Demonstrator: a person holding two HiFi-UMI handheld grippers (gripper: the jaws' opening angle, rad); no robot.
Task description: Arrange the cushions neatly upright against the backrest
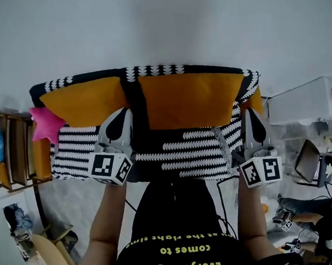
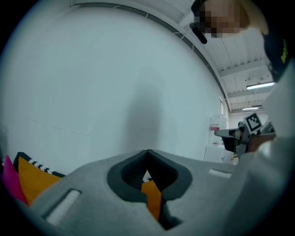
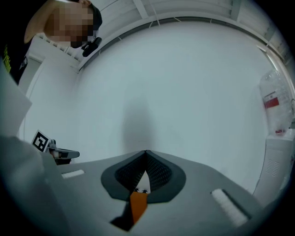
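The left gripper (image 1: 123, 116) and right gripper (image 1: 250, 116) both have fingers pinched shut on the big orange and black-and-white striped cushion (image 1: 186, 101), beside a pink cushion (image 1: 44, 123).

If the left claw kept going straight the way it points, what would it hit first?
Probably the white wall; the left claw grips the orange cushion, and depth is unclear.

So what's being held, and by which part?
Nothing: the left hand-held gripper and right hand-held gripper are both shut empty; the orange cushions stand on the sofa.
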